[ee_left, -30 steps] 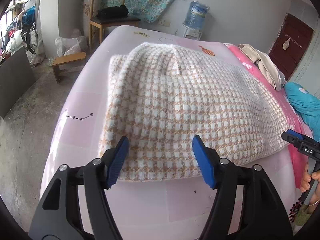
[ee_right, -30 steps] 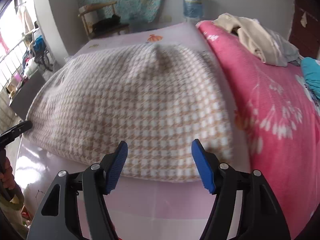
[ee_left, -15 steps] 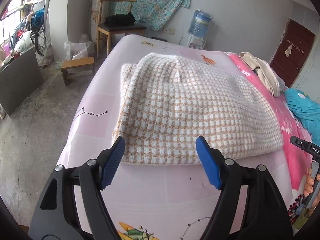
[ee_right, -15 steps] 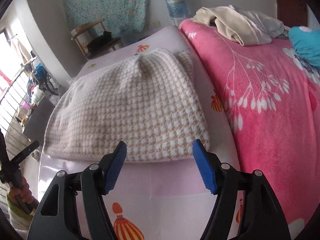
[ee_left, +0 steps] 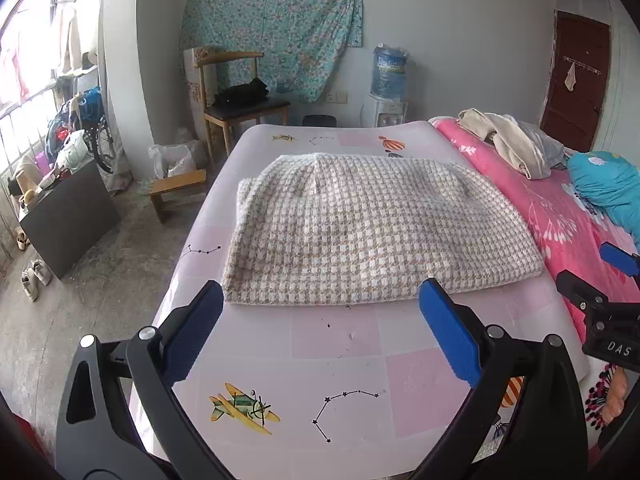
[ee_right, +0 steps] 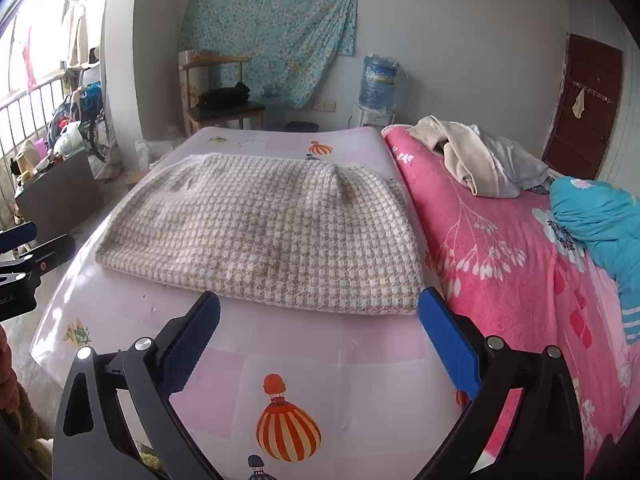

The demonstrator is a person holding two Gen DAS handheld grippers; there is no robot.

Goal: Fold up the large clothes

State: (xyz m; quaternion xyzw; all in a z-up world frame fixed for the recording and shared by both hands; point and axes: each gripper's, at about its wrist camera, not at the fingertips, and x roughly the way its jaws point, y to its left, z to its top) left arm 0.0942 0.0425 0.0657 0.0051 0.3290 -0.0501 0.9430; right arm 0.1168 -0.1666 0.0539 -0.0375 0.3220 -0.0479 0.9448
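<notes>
Holding off: we keep both tools short of the cloth, likely to judge the fold.
Left gripper [ee_left: 320, 320]: spread wide, empty.
Right gripper [ee_right: 319, 322]: spread wide, empty.
Checked garment [ee_left: 372, 232]: folded flat on the mat [ee_left: 340, 344], at 12 o'clock.

Bed [ee_left: 340, 344]: pale pink sheet printed with planes, balloons, constellations. Pink blanket [ee_right: 500, 264] along its right side, bearing a heap of beige clothes [ee_right: 472, 160] and a blue quilt [ee_right: 596, 220]. Beyond the bed: wooden chair [ee_left: 236, 100], black bag [ee_left: 242, 94] on its seat, water dispenser [ee_left: 388, 80], floral wall cloth [ee_left: 276, 16], brown door [ee_left: 576, 80], low stool [ee_left: 176, 190].
</notes>
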